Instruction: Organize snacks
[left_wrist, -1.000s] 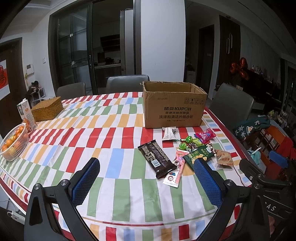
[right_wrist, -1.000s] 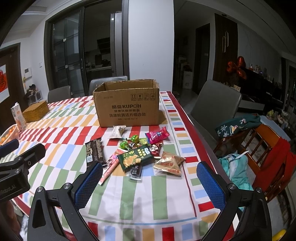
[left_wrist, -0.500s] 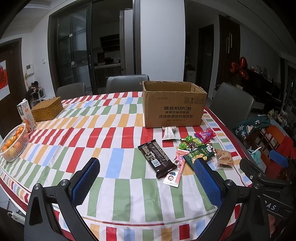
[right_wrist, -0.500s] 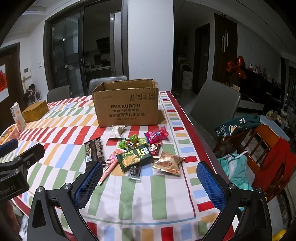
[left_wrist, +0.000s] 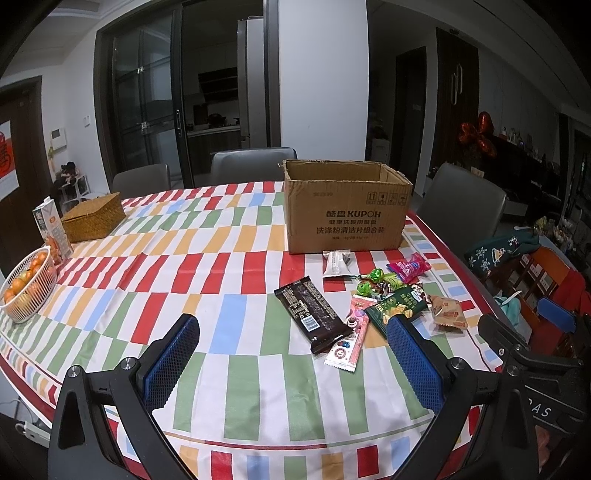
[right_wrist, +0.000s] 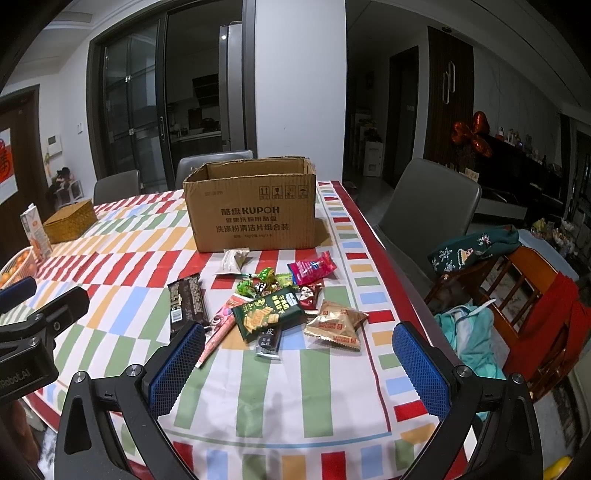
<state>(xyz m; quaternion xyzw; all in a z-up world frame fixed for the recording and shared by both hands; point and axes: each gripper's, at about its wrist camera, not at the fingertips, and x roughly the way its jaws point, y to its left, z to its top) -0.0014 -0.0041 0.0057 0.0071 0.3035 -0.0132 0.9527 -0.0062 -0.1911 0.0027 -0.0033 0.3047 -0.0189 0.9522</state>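
We haven't started: all snacks (right_wrist: 280, 302) lie before the box (right_wrist: 255, 206) (inside hidden), both grippers' (left_wrist: 291, 354) (right_wrist: 295, 365) jaws apart, empty.

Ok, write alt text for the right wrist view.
The open right gripper hovers empty over a striped tablecloth, facing a loose pile of snack packets in front of an open cardboard box. The left gripper shows at the left edge; chairs stand at the table's far and right sides.
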